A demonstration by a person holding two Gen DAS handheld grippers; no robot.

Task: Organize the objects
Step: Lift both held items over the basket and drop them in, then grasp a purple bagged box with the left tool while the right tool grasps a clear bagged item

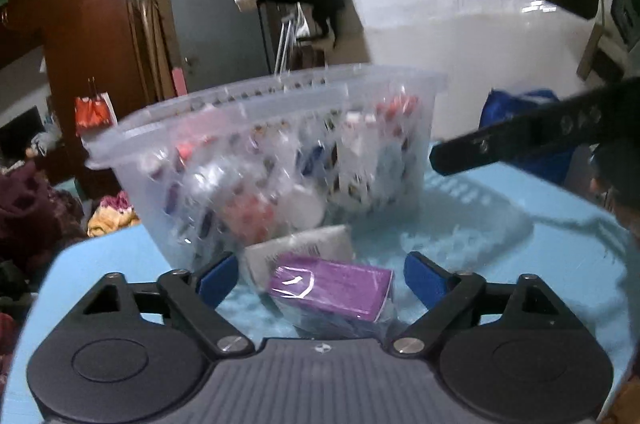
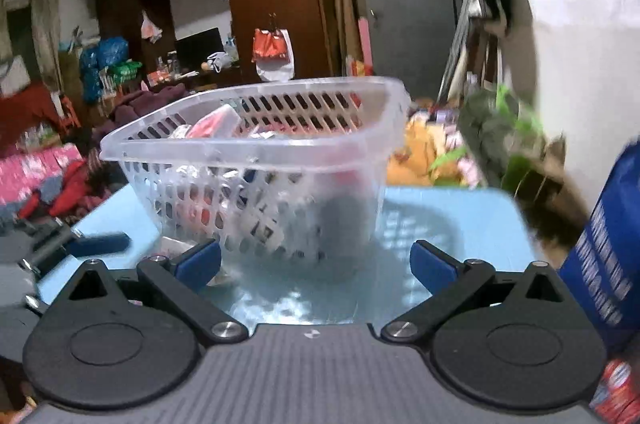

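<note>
Clear plastic basket point(image 1: 256, 128) sits full on the blue bench point(image 1: 520, 264). The left gripper point(image 1: 320, 282) has its fingers open around a purple box point(image 1: 332, 288); closing off-centre could skid it into the basket. The right gripper point(image 2: 316, 264) is open and empty.

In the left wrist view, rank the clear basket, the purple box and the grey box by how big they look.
1. Clear basket, largest by far.
2. Purple box.
3. Grey box; partly hidden behind the purple one and farther away, so this order is unsure.
</note>
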